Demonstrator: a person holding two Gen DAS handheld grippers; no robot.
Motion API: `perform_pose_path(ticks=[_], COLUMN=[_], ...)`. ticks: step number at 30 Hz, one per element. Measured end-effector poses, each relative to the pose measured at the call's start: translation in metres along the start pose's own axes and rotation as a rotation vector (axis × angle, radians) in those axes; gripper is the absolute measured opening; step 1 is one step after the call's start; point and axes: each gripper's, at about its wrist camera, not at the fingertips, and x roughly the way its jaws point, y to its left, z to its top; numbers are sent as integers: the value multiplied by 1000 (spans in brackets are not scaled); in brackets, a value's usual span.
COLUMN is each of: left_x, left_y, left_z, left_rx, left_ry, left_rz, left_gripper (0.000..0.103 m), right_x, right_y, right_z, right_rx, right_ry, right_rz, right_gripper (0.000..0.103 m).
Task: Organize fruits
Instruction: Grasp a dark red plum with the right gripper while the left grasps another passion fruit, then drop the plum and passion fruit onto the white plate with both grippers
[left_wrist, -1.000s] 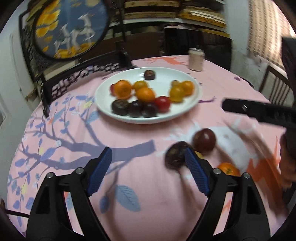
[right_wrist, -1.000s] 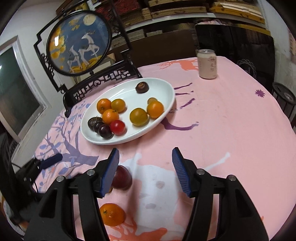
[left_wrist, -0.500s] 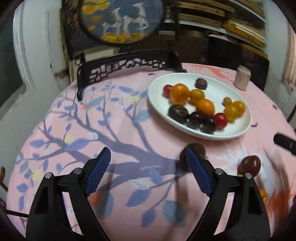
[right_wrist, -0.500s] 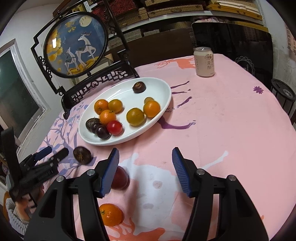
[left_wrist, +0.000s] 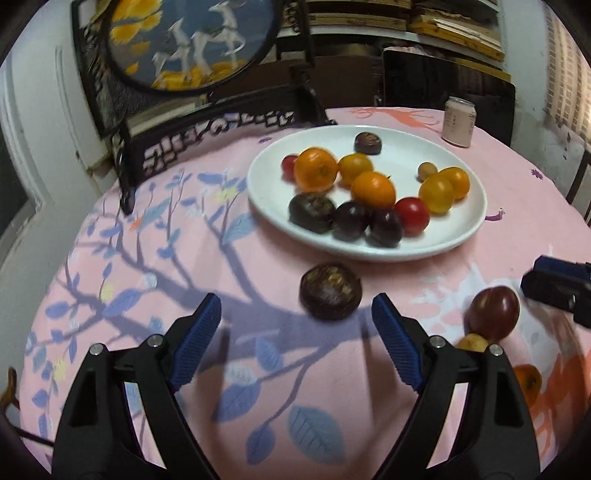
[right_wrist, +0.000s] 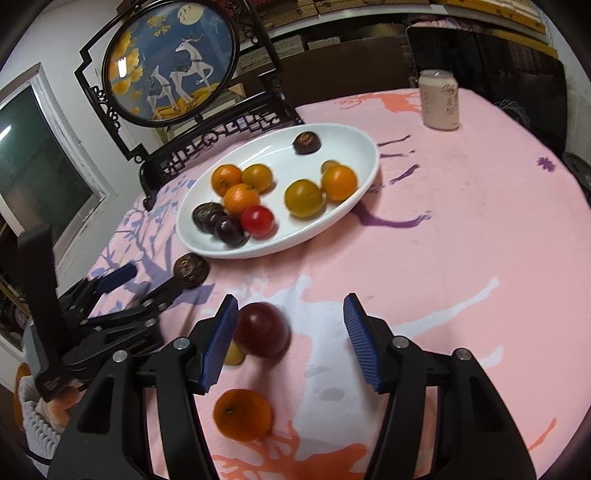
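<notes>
Dark mangosteen (left_wrist: 330, 291) lies on the pink cloth (left_wrist: 221, 266), centre of the left view, just below the plate (left_wrist: 461, 236) rim, apart from it; left gripper (left_wrist: 295, 332) jaws wide apart, holding nothing, the mangosteen just ahead of the blue pads (left_wrist: 197, 339) and nearer the right-hand one; in the right view the same mangosteen (right_wrist: 191, 269) sits mid-left, at the tip of the left gripper (right_wrist: 144, 280), contact unclear.

Red plum (right_wrist: 261, 329) sits lower centre of the right view, close against the left-hand pad of the right gripper (right_wrist: 290, 339); that gripper is wide open too, gripping nothing; whether pad and plum touch I cannot tell; a small yellow fruit (right_wrist: 234, 353) is tucked just behind the plum, partly hidden by the finger; an orange (right_wrist: 243, 414) lies below them, near the bottom. In the left view plum (left_wrist: 494, 313), yellow fruit (left_wrist: 472, 342) and orange (left_wrist: 528, 380) cluster at lower right, with the right gripper tip (left_wrist: 557, 288) at the right edge.

White plate (right_wrist: 343, 210) upper centre holds oranges, yellow tomatoes, a red tomato (right_wrist: 257, 220), dark plums and a lone mangosteen (right_wrist: 306, 143) at the far rim; can (right_wrist: 440, 99) stands upper right on the cloth; deer screen (right_wrist: 171, 61) in black frame upper left, behind the plate.
</notes>
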Motion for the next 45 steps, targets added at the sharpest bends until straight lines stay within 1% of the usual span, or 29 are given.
perform_pose_path(ticks=[2, 4, 5, 7, 10, 11, 13, 14, 16, 17, 18, 20, 22, 29, 32, 37, 40, 42, 45], left_x=[7, 16, 22, 26, 35, 39, 40, 41, 41, 40, 40, 39, 37, 27, 21, 0, -14, -16, -13], left_y=[-3, -3, -2, 1, 2, 3, 4, 3, 1, -1, -1, -2, 0, 7, 11, 17, 14, 10, 1], left_z=[4, 7, 9, 10, 11, 12, 13, 14, 14, 14, 14, 13, 12, 4, 2, 1, 9, 25, 57], left_rx=[7, -5, -19, -36, -53, -60, -67, -63, -53, -46, -39, -30, -29, -32, -46, -66, -57, -45, -18], left_ry=[8, 37, 57, 71, 104, 121, 114, 115, 112, 107, 104, 104, 104, 101, 89, 40, 0, -12, -36], left_rz=[-4, -18, -37, -58, -87, -101, -108, -107, -109, -116, -120, -122, -132, -120, -118, -109, -115, -124, -90], left_gripper=[85, 85, 84, 79, 69, 64, 60, 59, 54, 45, 42, 42, 41, 41, 41, 41, 41, 41, 41], right_x=[5, 8, 10, 12, 14, 16, 18, 19, 23, 26, 28, 28, 27, 24, 14, -5, -16, -22, -25], right_y=[3, 6, 7, 8, 7, 8, 8, 9, 11, 11, 11, 12, 13, 9, 6, -9, -20, -27, -33], right_z=[-2, -3, -3, -4, -5, -6, -7, -8, -8, -9, -10, -11, -11, -9, -6, 2, 6, 12, 30], right_rx=[1, -3, -5, -5, -1, -2, -5, -9, -12, -11, -9, -6, -13, -2, 6, 52, 85, 111, 129], right_ry=[21, 35, 43, 49, 55, 61, 68, 71, 79, 89, 99, 98, 95, 91, 55, -20, -62, -84, -108], right_rz=[19, 28, 31, 32, 28, 28, 28, 25, 23, 24, 28, 40, 42, 56, 53, 34, 18, 20, 13], right_gripper=[60, 60, 60, 60, 60, 60, 59, 58, 53, 50, 47, 43, 41, 39, 39, 39, 39, 39, 39])
